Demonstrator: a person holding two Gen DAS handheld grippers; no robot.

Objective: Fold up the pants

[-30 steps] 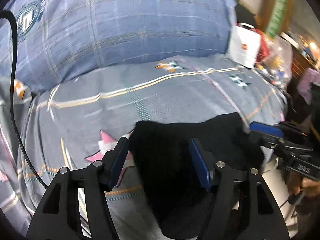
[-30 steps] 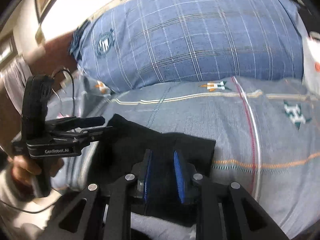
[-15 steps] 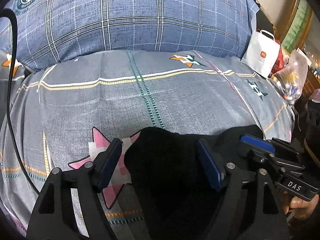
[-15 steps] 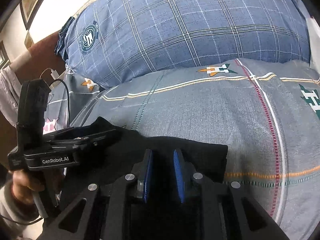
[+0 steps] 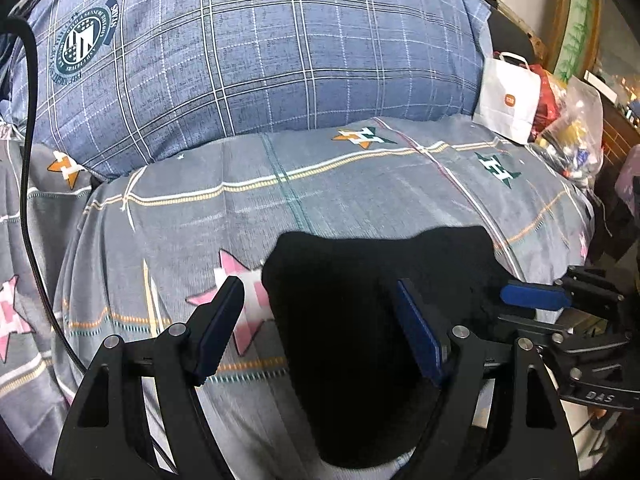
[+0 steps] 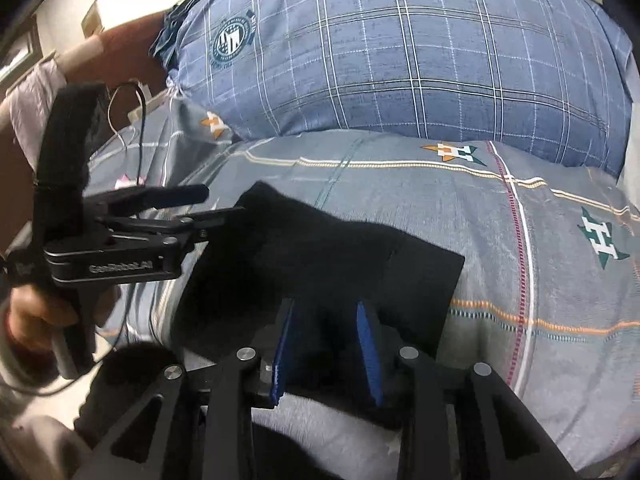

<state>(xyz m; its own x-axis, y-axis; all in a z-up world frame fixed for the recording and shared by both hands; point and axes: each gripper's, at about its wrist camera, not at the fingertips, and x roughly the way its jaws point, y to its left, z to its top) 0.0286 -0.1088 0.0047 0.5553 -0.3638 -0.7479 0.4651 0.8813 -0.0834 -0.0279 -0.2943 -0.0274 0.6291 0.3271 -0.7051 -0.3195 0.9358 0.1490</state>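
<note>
The black pants (image 5: 360, 320) lie in a folded heap at the near edge of the bed, over the grey patterned sheet (image 5: 320, 184). My left gripper (image 5: 320, 328) is wide open, its fingers on either side of the pants' left part. My right gripper (image 6: 326, 344) is partly open around the near edge of the black pants (image 6: 320, 256), no longer pinching them. In the right wrist view the left gripper (image 6: 200, 204) stands open at the pants' left corner. In the left wrist view the right gripper (image 5: 536, 300) shows at the pants' right edge.
A large blue plaid pillow (image 5: 260, 60) fills the back of the bed. A white paper bag (image 5: 508, 100) and plastic bags (image 5: 572, 132) stand at the far right. A black cable (image 5: 28, 160) hangs down the left side.
The right gripper's jaws have opened from their pinch on the pants. Both grippers have drawn back toward the near edge, and the pants have settled onto the sheet.
</note>
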